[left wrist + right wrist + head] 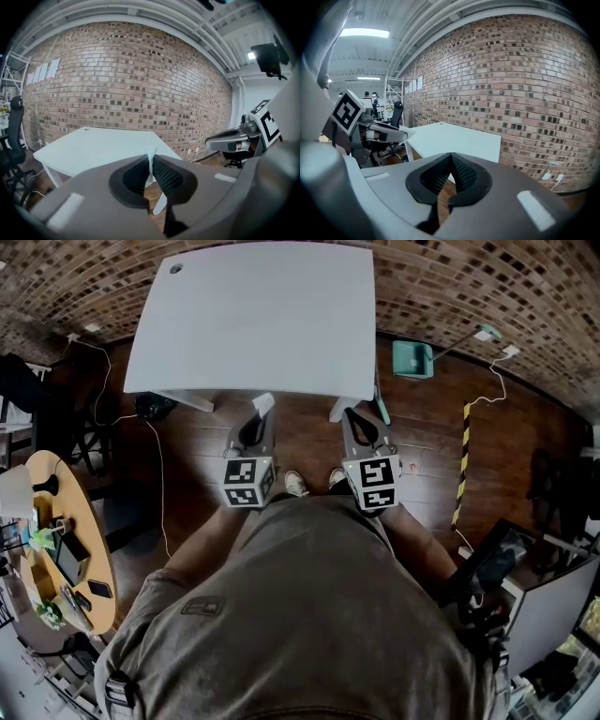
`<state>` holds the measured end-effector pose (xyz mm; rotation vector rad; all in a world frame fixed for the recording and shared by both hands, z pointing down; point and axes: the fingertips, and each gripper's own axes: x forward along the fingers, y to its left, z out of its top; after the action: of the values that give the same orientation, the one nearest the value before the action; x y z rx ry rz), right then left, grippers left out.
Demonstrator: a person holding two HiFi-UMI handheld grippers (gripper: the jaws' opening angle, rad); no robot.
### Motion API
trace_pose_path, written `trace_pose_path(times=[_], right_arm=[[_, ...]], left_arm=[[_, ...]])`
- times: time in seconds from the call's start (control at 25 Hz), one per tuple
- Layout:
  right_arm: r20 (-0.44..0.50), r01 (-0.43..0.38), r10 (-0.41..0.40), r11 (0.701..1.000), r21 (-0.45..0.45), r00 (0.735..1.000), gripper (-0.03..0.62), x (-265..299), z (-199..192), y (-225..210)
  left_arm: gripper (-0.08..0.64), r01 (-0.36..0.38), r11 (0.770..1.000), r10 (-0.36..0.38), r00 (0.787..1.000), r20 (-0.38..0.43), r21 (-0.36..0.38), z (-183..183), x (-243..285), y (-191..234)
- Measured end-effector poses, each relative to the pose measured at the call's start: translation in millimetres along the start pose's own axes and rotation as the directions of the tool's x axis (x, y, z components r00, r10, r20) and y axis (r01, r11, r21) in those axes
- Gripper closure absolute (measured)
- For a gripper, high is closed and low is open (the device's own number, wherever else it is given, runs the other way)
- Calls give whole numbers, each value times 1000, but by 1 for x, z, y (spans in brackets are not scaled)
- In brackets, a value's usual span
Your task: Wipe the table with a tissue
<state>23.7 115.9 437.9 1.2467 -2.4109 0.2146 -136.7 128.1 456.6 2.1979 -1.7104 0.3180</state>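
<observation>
White paper tissue (151,158) is clamped between the closed jaws of the left hand-held gripper (151,169). In the head view it hangs just at the near edge of the white rectangular table (253,320), above the dark wooden floor (300,442) and not yet on the top. The right hand-held gripper (451,161) has its jaws drawn together with nothing between them, and it hangs beside the left one.

The step in hand looks to be bringing the tissue onto the tabletop. To do that well, the left gripper should reach forward and come down tilted, so that the free paper meets the surface rather than the hard jaw tips. Very little paper sticks out, so the pinch should stay firm and the pressure light, since a thin sheet is likely to tear or slip out. Overlapping strokes would cover the broad top. The small dark round port (175,268) at the far left corner could snag the sheet.

The tissue itself is small, thin and pale. It stands edge-on between the ribbed pads, and a short crumpled tip pokes out beyond them.
</observation>
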Motion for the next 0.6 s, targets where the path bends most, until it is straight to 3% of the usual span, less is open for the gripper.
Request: trace_pose_path(times=[0.6], right_arm=[[23,-58,59,998,-26,998,580,-12,8,-10]], left_arm=[[537,-33,999,33,999,7,-14,10,-5,-23]])
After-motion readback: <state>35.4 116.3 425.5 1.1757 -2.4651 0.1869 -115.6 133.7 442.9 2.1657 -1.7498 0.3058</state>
